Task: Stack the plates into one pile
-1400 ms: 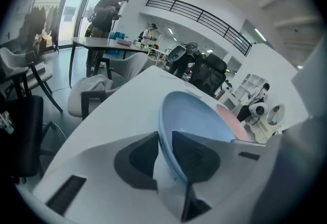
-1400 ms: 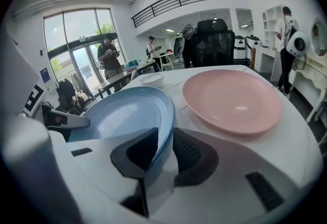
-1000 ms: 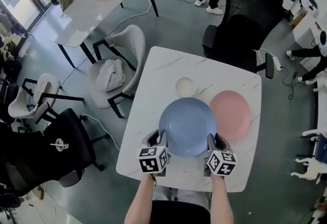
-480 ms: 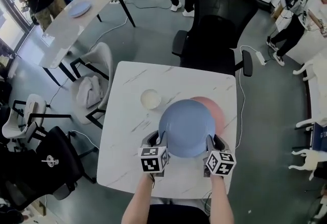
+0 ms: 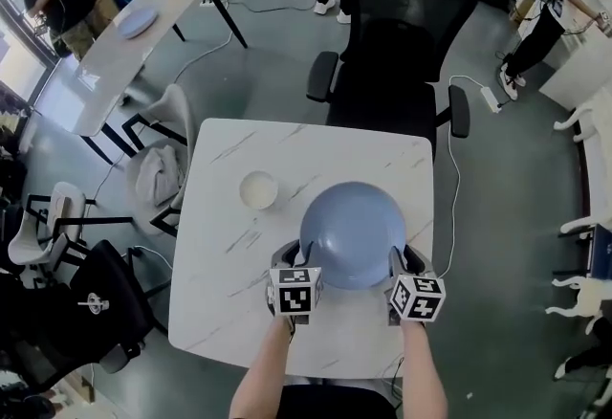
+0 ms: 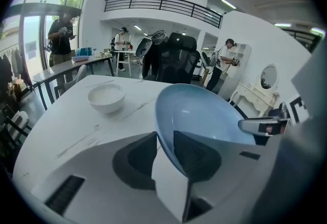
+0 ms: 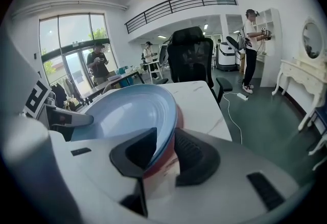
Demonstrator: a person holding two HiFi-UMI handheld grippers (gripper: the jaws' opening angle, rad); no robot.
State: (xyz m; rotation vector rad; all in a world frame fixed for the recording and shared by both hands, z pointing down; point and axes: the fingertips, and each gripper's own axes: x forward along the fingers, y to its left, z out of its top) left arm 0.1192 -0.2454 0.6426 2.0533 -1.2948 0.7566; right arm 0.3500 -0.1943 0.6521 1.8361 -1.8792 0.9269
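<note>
Fingers (image 6: 138,159) of my left gripper (image 6: 164,138) clamp blue plate (image 5: 352,233) rim at eight o'clock, just easing wider, pads touching rim. My right gripper (image 7: 163,136) same at four o'clock, loosening too. Plate over table (image 5: 239,293), sliver of pink plate (image 7: 178,115) beneath. White bowl (image 5: 258,189) at ten o'clock, apart.

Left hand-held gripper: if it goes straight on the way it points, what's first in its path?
The blue plate: its rim sits between the jaws of the left hand-held gripper, which have just been opening. Beyond it lies the table, though depth is hard to judge.
</note>
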